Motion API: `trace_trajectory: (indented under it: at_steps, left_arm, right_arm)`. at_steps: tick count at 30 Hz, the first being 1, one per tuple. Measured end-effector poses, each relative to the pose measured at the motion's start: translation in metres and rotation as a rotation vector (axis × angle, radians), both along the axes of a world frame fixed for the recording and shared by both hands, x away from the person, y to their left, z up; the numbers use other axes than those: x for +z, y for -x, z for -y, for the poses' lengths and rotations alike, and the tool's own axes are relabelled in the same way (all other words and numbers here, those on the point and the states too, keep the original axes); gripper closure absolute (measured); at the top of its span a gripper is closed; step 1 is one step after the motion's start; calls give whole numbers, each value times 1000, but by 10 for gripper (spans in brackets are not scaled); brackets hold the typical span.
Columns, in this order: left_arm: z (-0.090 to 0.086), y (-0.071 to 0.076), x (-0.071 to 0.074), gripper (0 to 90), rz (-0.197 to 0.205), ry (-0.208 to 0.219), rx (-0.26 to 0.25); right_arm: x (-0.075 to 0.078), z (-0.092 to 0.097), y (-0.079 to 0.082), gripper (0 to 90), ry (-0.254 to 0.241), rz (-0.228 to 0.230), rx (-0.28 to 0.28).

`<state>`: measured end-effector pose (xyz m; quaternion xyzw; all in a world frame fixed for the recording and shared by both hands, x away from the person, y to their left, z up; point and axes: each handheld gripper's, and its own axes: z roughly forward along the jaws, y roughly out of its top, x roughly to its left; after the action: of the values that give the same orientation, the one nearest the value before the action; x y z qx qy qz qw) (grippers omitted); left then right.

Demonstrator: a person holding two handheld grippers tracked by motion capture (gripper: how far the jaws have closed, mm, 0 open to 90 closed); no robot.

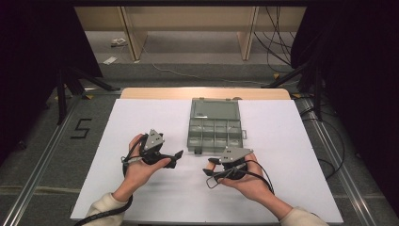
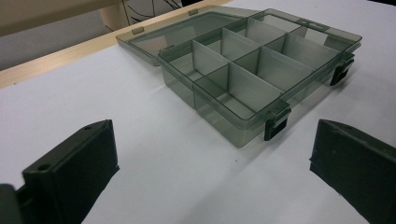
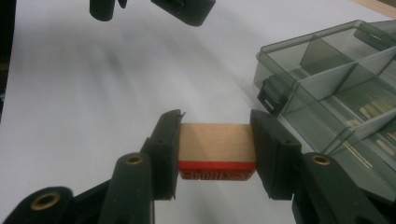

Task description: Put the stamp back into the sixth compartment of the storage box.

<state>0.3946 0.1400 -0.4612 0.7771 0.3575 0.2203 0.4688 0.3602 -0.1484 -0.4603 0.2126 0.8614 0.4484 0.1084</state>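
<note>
stamp block held ready by the open organizer

the right gripper (image 3: pixel 215 154) clamped a wooden stamp block (image 3: pixel 217 142) by its sides, red base exposed, just beside the compartment box (image 3: pixel 336 93), likely for stowing. the left gripper (image 2: pixel 210 172) stood wide open, empty, facing the box's latch (image 2: pixel 275 122).

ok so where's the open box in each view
high view: box at the table's centre, lid flat toward the far edge, beyond both grippers.
left gripper view: box upper centre to right, beyond the open jaws.
right gripper view: box at the right edge, beside the held block.
shared landmark: the black latch on the box's near wall.
</note>
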Motion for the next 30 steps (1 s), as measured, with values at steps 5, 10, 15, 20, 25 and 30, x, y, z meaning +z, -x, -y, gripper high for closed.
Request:
trace_trajectory:
  at_steps: [5,10,15,20,25,30]
  left_arm:
    - [1,0,0,0,-3,3,-1]
    - [1,0,1,0,1,3,0]
    - [1,0,0,0,-2,3,-1]
    - [1,0,0,0,-1,2,-1]
    - [1,0,0,0,-1,2,-2]
    - [1,0,0,0,-1,3,-2]
  right_arm:
    - [1,0,-3,561,-9,-1,-9]
    - [2,1,-6,561,-13,5,-20]
    - [5,2,-9,561,-16,9,-29]
    - [6,2,-12,561,-19,15,-37]
    - [7,3,-15,561,-22,19,-45]
    - [10,4,-18,561,-25,22,-56]
